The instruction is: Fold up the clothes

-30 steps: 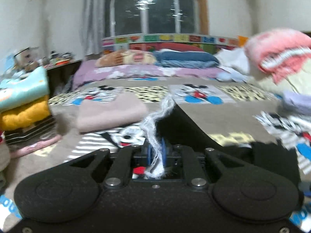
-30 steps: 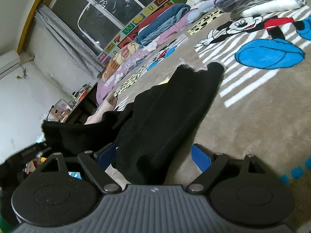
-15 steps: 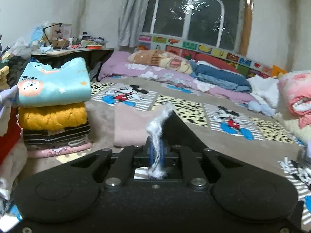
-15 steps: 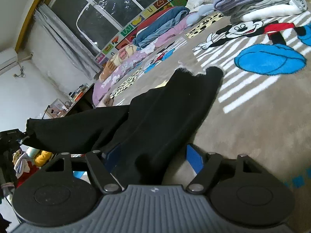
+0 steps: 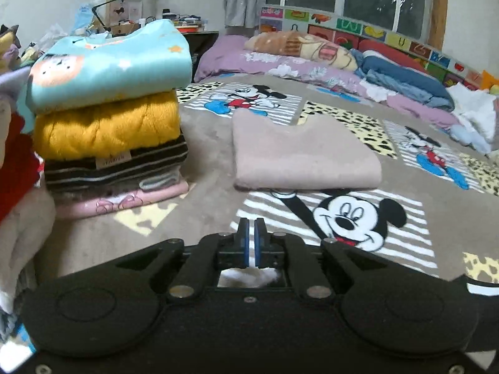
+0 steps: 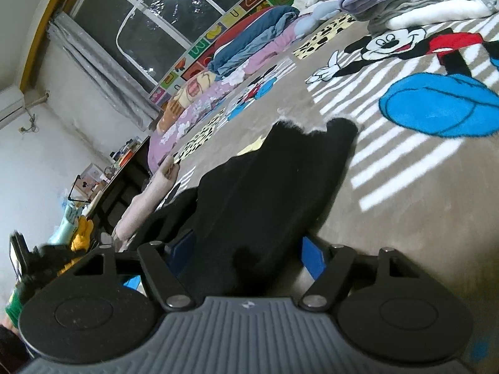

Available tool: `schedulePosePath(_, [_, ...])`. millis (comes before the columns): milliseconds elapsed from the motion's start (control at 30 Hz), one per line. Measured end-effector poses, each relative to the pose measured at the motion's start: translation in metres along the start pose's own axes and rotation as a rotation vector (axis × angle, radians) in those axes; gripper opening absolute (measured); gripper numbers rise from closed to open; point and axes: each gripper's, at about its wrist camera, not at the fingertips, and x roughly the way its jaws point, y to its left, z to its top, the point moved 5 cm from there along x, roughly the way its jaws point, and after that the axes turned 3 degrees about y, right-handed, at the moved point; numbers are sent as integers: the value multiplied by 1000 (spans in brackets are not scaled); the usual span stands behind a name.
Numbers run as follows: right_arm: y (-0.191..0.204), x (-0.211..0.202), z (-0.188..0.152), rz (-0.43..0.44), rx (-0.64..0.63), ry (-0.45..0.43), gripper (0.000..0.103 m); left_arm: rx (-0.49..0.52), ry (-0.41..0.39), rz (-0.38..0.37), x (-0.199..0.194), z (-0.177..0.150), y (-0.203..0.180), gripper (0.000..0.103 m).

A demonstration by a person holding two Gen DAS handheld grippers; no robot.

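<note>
Broadly, the scene is a patterned blanket spread as the working surface, with a stack of folded clothes at the left of the left wrist view, a folded pink garment lying flat just beside it, and another heap of folded laundry far off in the right wrist view.

The piece in hand is the black garment. It lies stretched along the blanket in front of the right tool, one end spread flat with a pale frayed edge, the near end rising between the right tool's blue pads. Those pads stand wide apart with the cloth passing between them, so the right tool is released, not pinching. The left tool has its pads drawn together with only a thin gap and no cloth visible between them; a bit of white fluff sits behind the pads. It looks clenched on nothing.

By its drape, the black garment is soft, limp and light, thick enough to bunch into ridges. It will sag from any single grip and drag on the fuzzy blanket instead of sliding. My judgement is that it is best taken at a hem or corner, one tool at each end of an edge, pinching through all layers so the fold comes over square.
</note>
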Motion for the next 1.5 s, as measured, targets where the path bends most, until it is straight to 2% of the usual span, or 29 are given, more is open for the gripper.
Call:
schedulePosePath(167, [-16,2,16,7,71,-26,63,-23,-5,-94,-25,-21,-16,4])
schedulePosePath(233, [-21,5,22,0,90,-33,59,-35,-8,-140,-38,-34,-28,9])
schedulePosePath(333, [-24,6,24,5,101,-46,54,-66,5,-213,-53,-57,-47,25])
schedulePosePath(400, [-26,7,25,8,108,-55,46,-77,31,-246,-60,-76,-58,34])
schedulePosePath(467, [-28,7,26,12,115,-63,40,-87,66,-263,-63,-94,-66,35])
schedulePosePath(533, [-30,7,27,15,122,-72,30,-94,98,-273,-65,-109,-72,35])
schedulePosePath(600, [-32,8,28,19,129,-81,15,-90,122,-281,-68,-120,-77,35])
schedulePosePath(700, [-33,7,29,26,133,-97,10,-82,135,-302,-76,-127,-84,36])
schedulePosePath(833, [-21,-4,32,45,89,-149,8,-76,118,-330,-93,-125,-89,39])
schedulePosePath(1033, [19,-20,33,82,-87,-207,8,-84,108,-345,-113,-131,-84,39])
schedulePosePath(1267, [88,-18,-12,121,-380,-140,8,-130,108,-367,-125,-136,-71,39])
schedulePosePath(1500, [148,-4,-81,136,-669,-15,7,-157,87,-387,-137,-133,-60,39])
